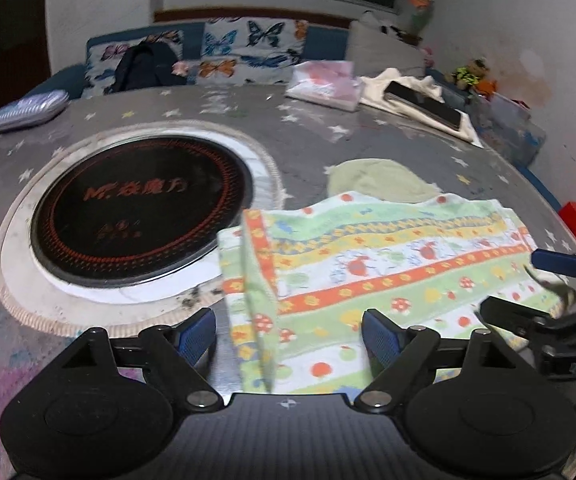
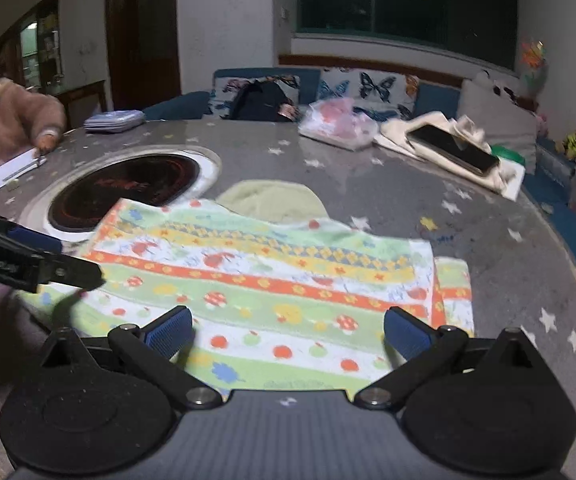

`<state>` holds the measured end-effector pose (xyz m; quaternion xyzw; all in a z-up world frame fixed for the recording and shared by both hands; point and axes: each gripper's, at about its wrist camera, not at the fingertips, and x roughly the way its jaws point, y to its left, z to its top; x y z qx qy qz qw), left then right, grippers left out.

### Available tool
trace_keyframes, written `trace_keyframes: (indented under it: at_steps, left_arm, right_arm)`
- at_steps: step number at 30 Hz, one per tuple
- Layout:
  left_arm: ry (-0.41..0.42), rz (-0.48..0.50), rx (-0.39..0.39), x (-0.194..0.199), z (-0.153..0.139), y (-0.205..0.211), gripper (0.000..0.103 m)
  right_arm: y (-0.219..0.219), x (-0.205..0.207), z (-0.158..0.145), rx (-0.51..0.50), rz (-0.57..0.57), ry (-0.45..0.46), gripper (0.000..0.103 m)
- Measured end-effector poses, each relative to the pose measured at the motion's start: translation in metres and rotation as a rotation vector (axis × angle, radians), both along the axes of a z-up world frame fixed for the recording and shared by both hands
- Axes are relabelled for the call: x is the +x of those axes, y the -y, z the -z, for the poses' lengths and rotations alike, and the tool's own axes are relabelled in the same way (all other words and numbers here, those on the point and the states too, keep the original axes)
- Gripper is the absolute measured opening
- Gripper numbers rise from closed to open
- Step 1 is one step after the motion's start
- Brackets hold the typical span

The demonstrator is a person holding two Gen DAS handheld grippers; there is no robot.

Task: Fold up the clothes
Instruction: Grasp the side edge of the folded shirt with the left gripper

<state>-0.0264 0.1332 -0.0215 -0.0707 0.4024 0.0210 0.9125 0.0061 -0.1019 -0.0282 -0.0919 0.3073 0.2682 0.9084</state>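
A colourful patterned towel (image 1: 387, 264) with orange, yellow and green stripes lies flat on the grey star-print table, folded over, its left edge ridged up. It also shows in the right wrist view (image 2: 272, 280). My left gripper (image 1: 288, 336) is open and empty, its blue pads straddling the towel's near left part. My right gripper (image 2: 288, 332) is open and empty over the towel's near edge. The right gripper shows in the left wrist view (image 1: 527, 284) at the towel's right end. The left gripper shows in the right wrist view (image 2: 60, 260) at the towel's left end.
A pale green cloth (image 1: 379, 180) lies just behind the towel. A black round cooktop (image 1: 140, 212) is set in the table to the left. A phone on white cloth (image 2: 455, 148), a plastic bag (image 2: 339, 124) and a blue case (image 2: 114, 120) sit at the far edge. A person (image 2: 4, 116) sits at left.
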Motion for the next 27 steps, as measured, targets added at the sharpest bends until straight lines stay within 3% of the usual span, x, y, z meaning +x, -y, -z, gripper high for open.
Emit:
trace_keyframes:
  at_steps: [6,8,14,20,27]
  left_arm:
    - [-0.012,-0.003,-0.013,0.004,0.002,-0.003,0.072]
    - [-0.013,0.006,-0.028,0.005,0.001,-0.004,0.059]
    - [-0.019,0.02,-0.055,0.009,0.0,-0.004,0.039]
    - [-0.022,0.021,-0.057,0.01,0.0,-0.006,0.038]
    - [-0.025,0.022,-0.051,0.013,-0.002,-0.003,0.038]
  right_arm:
    - [-0.018,-0.006,-0.003,-0.017,-0.078,0.006,0.103]
    - [-0.024,-0.008,-0.004,-0.015,-0.102,0.007,0.103]
    - [-0.037,-0.014,-0.008,-0.011,-0.167,0.004,0.103]
    - [-0.045,-0.021,-0.007,-0.019,-0.207,0.014,0.103]
    - [-0.037,-0.022,-0.003,-0.01,-0.178,-0.013,0.098]
